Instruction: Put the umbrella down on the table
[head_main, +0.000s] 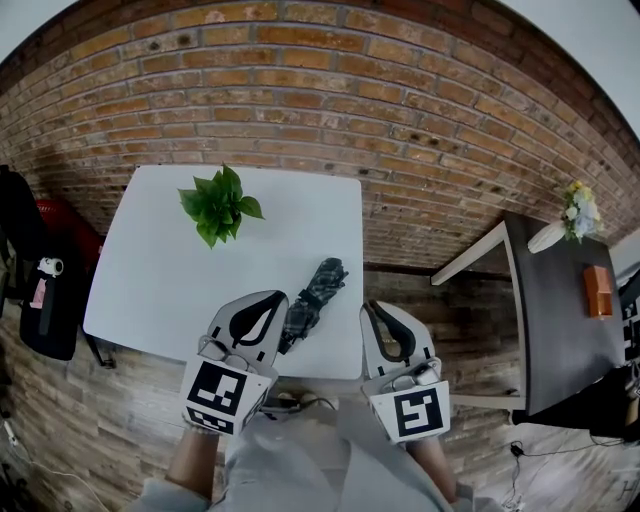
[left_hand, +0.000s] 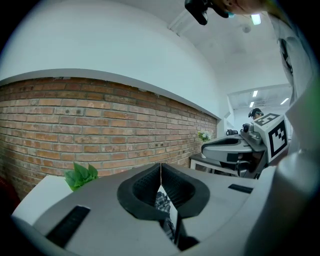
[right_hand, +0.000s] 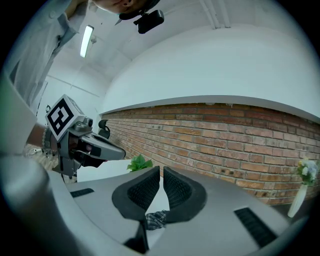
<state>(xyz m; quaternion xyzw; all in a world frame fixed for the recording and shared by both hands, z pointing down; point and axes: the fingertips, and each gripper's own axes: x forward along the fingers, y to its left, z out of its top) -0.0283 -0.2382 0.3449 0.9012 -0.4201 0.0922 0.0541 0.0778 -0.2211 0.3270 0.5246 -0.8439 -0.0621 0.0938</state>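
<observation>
While 1 umbrella (head_main: 314, 297) lies on tbl (head_main: 140, 280), 1 plant (head_main: 220, 205) stands (apart).

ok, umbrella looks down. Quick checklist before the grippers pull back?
1. Umbrella lying on the table: ok, flat near the front edge.
2. Left gripper holds nothing: ok, jaw tips together, umbrella shows below them, not between.
3. Right gripper empty: ok, jaws slightly apart, nothing between.
4. Umbrella apart from the plant: ok.
5. Left gripper clear of the umbrella's near end: cannot tell, they overlap in the head view.
</observation>
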